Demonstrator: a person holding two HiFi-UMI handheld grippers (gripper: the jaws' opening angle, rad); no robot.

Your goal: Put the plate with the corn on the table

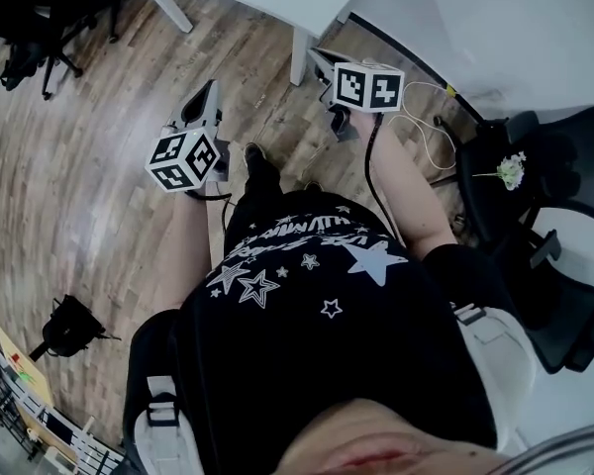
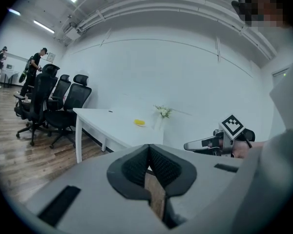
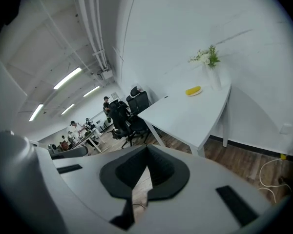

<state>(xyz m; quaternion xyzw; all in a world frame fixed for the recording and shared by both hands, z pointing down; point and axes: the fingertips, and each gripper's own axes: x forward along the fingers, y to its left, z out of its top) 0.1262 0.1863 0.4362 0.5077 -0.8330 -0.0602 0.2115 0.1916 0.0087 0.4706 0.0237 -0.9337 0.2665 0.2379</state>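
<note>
Nearest, seen from above, is the person's black shirt with white stars [image 1: 307, 295], and both arms reach forward from it. At the near left a small black bag [image 1: 69, 327] lies on the wooden floor [image 1: 99, 166].

The left gripper [image 1: 210, 87] is held out over this floor, with its marker cube just behind the jaws. It is clenched: in the left gripper view its dark pads [image 2: 136, 167] meet in one line, and there is nothing between them (only floor shows below the seam).

The right gripper [image 1: 322, 64] is beside it, a little farther and to the right, and the two are apart. It is clenched too, the jaws pressed together on nothing.

To the right of it a white cable [image 1: 431, 132] lies in loops on the floor. Further right is a black office chair [image 1: 564, 166].

The white table [image 3: 195, 111] stands far ahead of both grippers, against the pale wall. The corn [image 3: 193, 90] is already on this table, a small yellow thing on its plate [image 3: 194, 93], near the far right end. The plate is too small to see well. It is well apart from both grippers. Just beside it, to the right, stands a vase of white flowers [image 3: 207, 57]. Far left of the table more black chairs [image 2: 63, 101] stand in a row, and some people [image 2: 38, 62] are behind them.
</note>
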